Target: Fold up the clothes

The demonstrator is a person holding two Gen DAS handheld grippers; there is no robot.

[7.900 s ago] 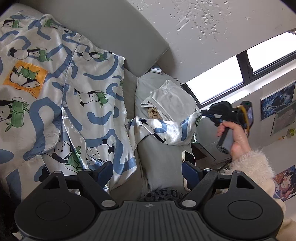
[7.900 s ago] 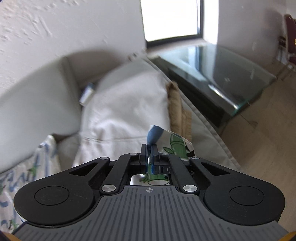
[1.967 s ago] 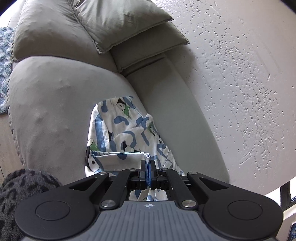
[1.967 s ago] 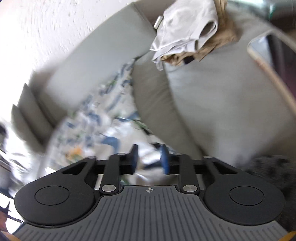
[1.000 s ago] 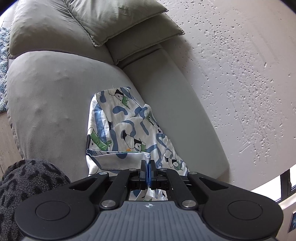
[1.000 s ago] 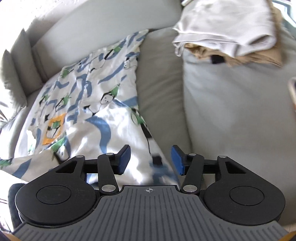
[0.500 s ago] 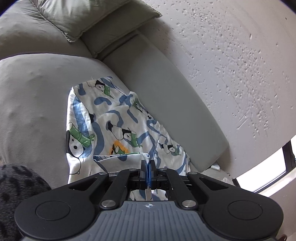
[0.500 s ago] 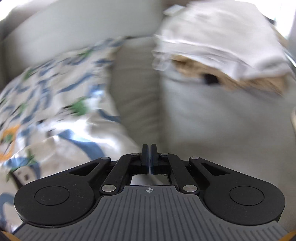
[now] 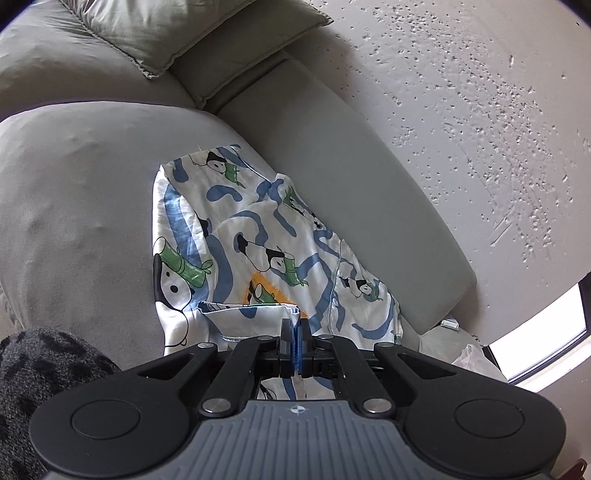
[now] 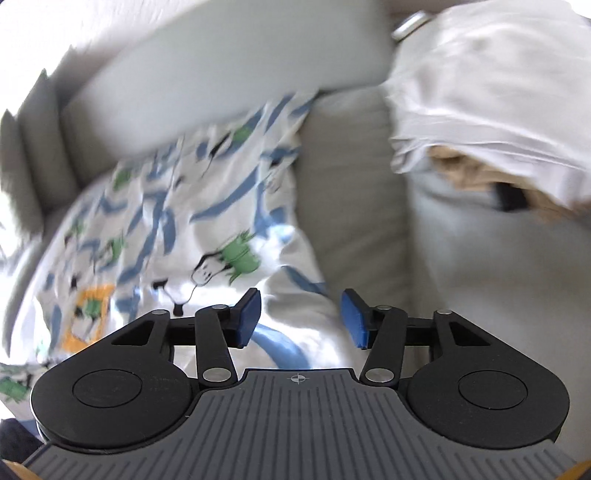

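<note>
A white pyjama shirt (image 9: 258,236) printed with pandas, green bamboo and blue swirls lies spread on the grey sofa seat (image 9: 74,206). My left gripper (image 9: 295,328) is shut on a folded edge of the shirt near its orange patch. In the right wrist view the same shirt (image 10: 177,229) is blurred by motion. My right gripper (image 10: 301,317) is open just above the shirt's near right edge, with nothing between its blue pads (image 10: 247,314).
Grey back cushions (image 9: 332,177) and a loose pillow (image 9: 177,33) line the sofa against a textured wall. A pile of white and tan clothes (image 10: 491,110) sits on the seat to the right of the shirt. A dark patterned sleeve (image 9: 40,376) shows at lower left.
My right gripper was shut half a second ago and now stands open over the shirt's edge. My left gripper stays shut on the shirt and has swung slightly, bringing more of the shirt into view.
</note>
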